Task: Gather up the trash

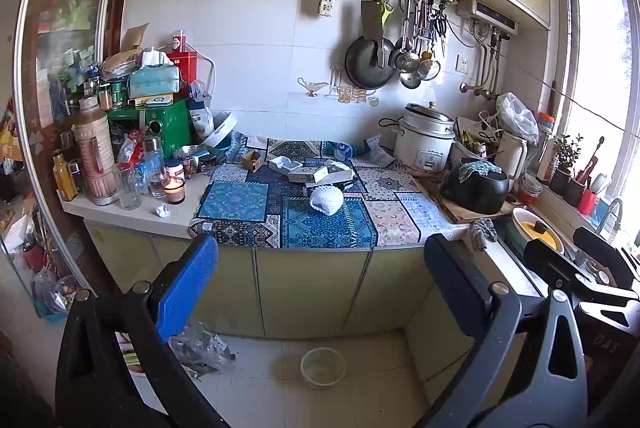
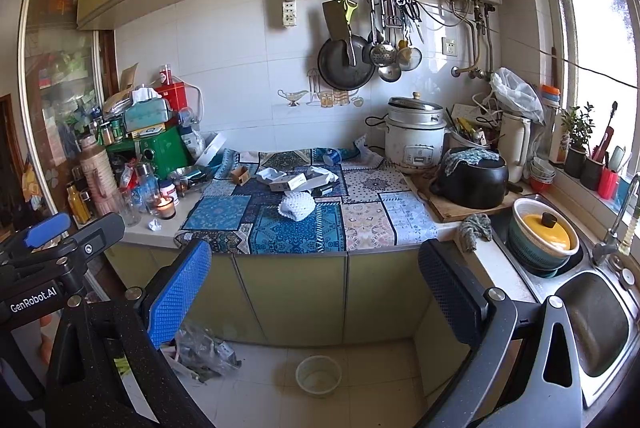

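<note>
Both the left gripper [image 1: 320,276] and right gripper [image 2: 316,280] hang with jaws spread, empty, at frame bottom; a white foam net [image 1: 327,200] lies mid-frame on the patterned cloth [image 1: 240,206].

The right tool [image 2: 316,288] hangs wide apart before the patterned cloth [image 2: 304,224] bearing white foam netting [image 2: 296,207].

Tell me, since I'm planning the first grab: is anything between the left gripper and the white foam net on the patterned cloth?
Nothing visible: the open left gripper faces the white foam net across open air.
</note>
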